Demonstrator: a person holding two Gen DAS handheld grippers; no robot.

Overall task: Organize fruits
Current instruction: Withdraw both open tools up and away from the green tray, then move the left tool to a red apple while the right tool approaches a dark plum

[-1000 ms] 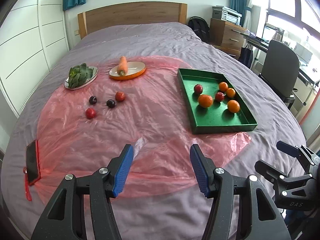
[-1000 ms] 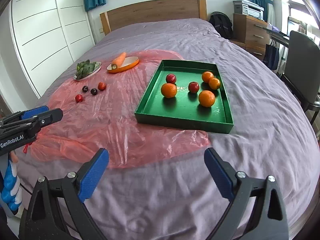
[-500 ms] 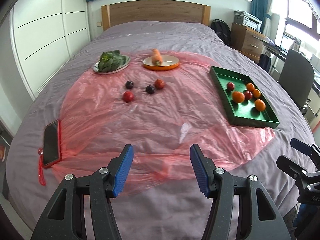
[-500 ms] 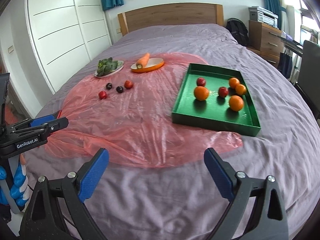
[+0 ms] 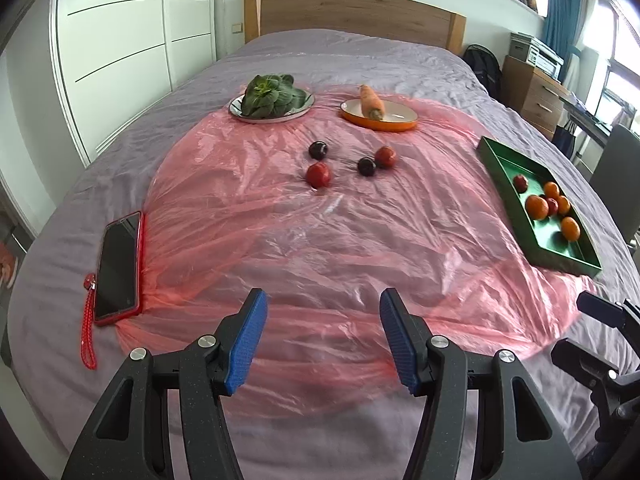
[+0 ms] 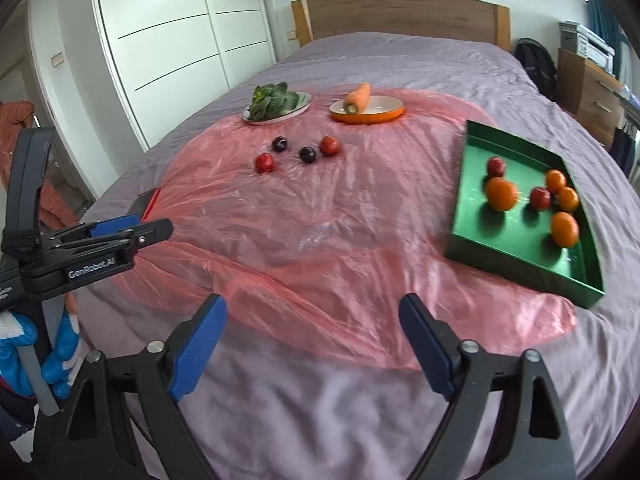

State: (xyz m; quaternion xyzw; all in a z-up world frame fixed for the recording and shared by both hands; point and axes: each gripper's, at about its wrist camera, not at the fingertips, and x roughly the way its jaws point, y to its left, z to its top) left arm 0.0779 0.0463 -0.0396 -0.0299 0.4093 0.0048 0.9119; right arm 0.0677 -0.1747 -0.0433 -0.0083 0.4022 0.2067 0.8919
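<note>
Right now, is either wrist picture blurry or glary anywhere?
Right wrist view: the fruit in the green tray is smeared by motion blur. Left wrist view: sharper; daylight glares off the pink plastic sheet, and the window at top right is blown out. Both views bow straight edges, fisheye style.

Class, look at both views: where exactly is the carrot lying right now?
The carrot lies across the orange dish at the far edge of the pink plastic sheet, right of the plate of greens in both views.
</note>
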